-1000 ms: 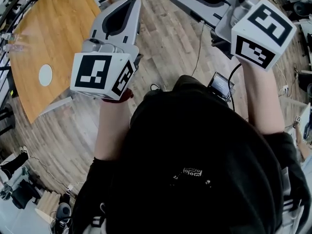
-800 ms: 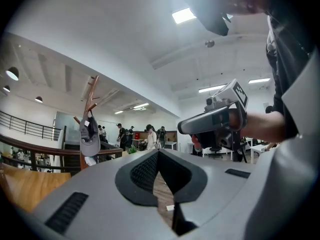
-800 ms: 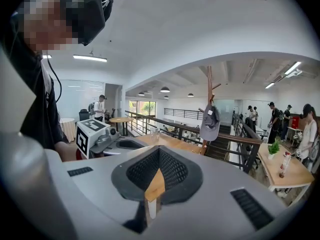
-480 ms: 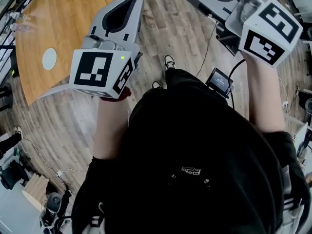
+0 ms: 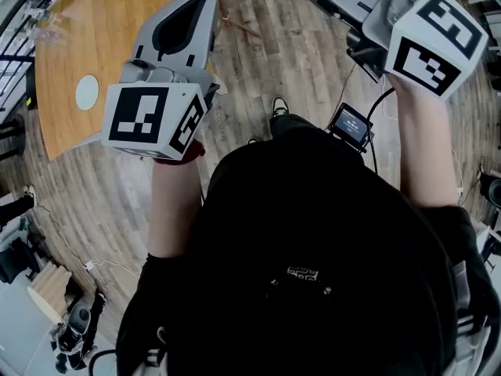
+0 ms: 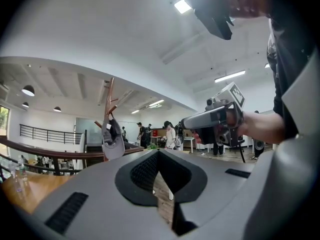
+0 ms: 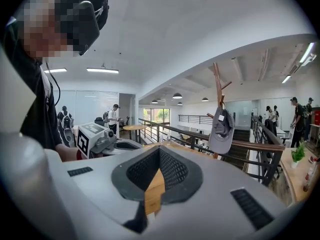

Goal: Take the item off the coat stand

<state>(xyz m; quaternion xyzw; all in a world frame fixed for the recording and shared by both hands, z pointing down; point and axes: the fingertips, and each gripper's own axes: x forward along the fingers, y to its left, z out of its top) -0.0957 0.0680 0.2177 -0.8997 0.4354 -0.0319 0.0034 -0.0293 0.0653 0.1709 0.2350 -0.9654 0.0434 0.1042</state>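
1. My left claw (image 6: 159, 156) is shut tight, with nothing in it. My right claw (image 7: 159, 154) is shut and empty too.
2. Both claws point forward, side by side and well apart.
3. Past them, a grey cap (image 7: 221, 130) hangs from a peg on the wooden coat stand (image 7: 217, 81). No claw touches it, and it is not close to either one.
4. I think I am at the first step, which is getting near the stand. The cap is not off yet.
5. Next, I think I must go closer and open one claw. Then I slip its jaws over the edge of the cap, squeeze, and lift the cap up off the peg. I cannot tell yet which claw suits best.
6. My two claw views show the cap and the stand. The head view shows no cap, only a thin wooden bit at the top edge, which I think is the stand.
7. The head view does show my arms, the wood floor (image 5: 297, 61) and a brown table (image 5: 102, 30).
8. Each claw view also shows the other claw off to the side.
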